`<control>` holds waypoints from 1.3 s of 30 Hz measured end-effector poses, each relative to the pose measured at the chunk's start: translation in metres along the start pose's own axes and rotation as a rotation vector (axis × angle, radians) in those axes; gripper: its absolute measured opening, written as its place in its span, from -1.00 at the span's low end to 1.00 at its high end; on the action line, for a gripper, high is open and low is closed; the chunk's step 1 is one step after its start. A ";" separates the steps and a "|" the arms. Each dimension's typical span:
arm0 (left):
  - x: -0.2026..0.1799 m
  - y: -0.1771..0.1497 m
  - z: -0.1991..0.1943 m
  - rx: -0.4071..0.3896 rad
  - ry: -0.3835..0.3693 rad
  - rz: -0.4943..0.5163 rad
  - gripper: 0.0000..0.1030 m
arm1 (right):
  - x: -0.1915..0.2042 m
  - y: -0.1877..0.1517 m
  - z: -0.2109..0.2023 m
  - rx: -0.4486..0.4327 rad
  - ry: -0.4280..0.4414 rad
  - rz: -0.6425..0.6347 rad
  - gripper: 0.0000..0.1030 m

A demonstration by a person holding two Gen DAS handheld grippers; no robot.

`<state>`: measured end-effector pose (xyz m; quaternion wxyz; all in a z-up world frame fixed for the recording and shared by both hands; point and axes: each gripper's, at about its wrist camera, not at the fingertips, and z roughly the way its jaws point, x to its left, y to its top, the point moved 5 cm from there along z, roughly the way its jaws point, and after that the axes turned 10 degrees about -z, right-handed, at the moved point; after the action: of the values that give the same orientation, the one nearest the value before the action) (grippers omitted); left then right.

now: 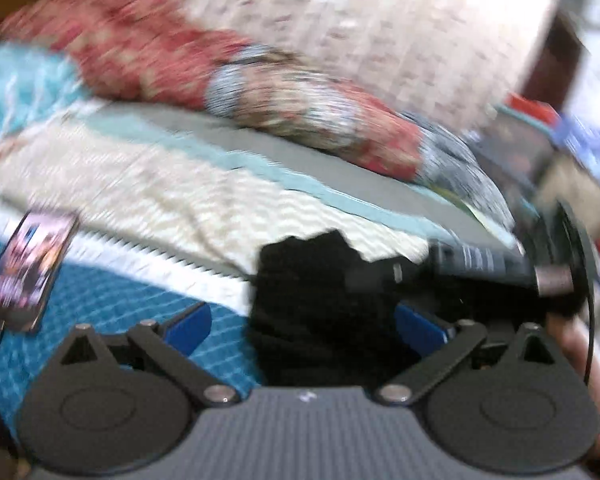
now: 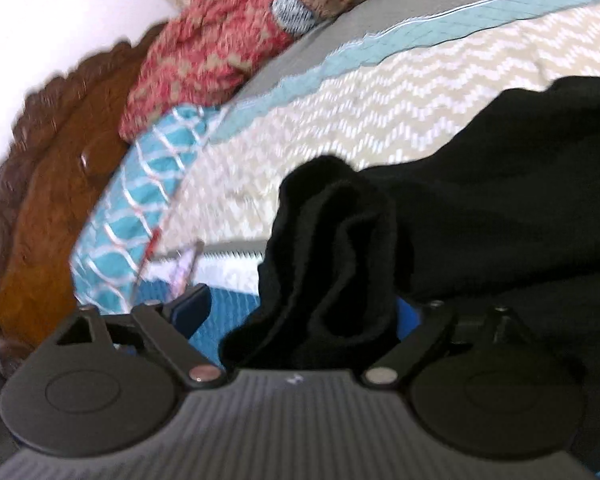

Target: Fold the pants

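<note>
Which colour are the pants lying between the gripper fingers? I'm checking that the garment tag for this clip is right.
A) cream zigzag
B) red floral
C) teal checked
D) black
D: the bunched pants between the open blue fingers of the right gripper are plain black, lying on the cream zigzag bedspread; the left wrist view shows the same black cloth.

A bed [image 2: 440, 92] with zigzag blanket, red pillow [image 2: 212, 52], brown wooden headboard [image 2: 56, 184], white wall [image 2: 60, 8].

Soft daylight, heavy motion blur, fisheye-warped edges
</note>
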<state>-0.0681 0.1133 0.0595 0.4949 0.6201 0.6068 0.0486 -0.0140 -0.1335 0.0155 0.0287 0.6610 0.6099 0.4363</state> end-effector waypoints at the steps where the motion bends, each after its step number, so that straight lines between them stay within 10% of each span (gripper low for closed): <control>1: 0.005 0.004 0.001 0.005 0.003 -0.043 0.89 | 0.003 -0.003 0.007 0.028 -0.036 -0.033 0.71; 3: 0.013 0.011 0.005 0.016 0.001 -0.105 0.89 | 0.007 -0.008 0.014 0.052 -0.115 -0.119 -0.19; 5: 0.013 0.014 0.011 0.024 -0.003 -0.131 0.89 | 0.008 -0.006 0.009 0.023 -0.135 -0.149 -0.47; 11: -0.019 0.025 0.032 0.026 -0.039 -0.077 0.89 | 0.009 0.016 -0.049 -0.209 -0.225 -0.303 -0.53; 15: -0.043 0.017 0.061 0.077 -0.018 -0.033 0.90 | -0.037 0.010 -0.059 -0.165 -0.375 -0.233 -0.49; 19: -0.053 -0.002 0.092 0.177 0.022 -0.037 0.90 | -0.070 -0.009 -0.063 -0.108 -0.575 -0.227 0.01; 26: -0.042 -0.026 0.115 0.308 0.046 -0.171 0.93 | -0.044 0.003 -0.096 -0.293 -0.547 -0.339 0.03; 31: -0.039 -0.043 0.124 0.366 0.062 -0.189 0.88 | -0.040 0.022 -0.068 -0.241 -0.455 -0.357 0.06; 35: -0.048 -0.051 0.123 0.345 0.116 -0.091 0.72 | -0.070 0.037 -0.040 -0.167 -0.461 -0.289 0.57; 39: -0.051 -0.054 0.118 0.334 0.138 -0.023 0.47 | -0.098 0.033 -0.022 -0.057 -0.365 -0.116 -0.48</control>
<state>-0.0417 -0.0054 -0.0088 0.3425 0.6819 0.6461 -0.0161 0.0101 -0.2340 -0.0049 0.1828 0.6915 0.6191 0.3242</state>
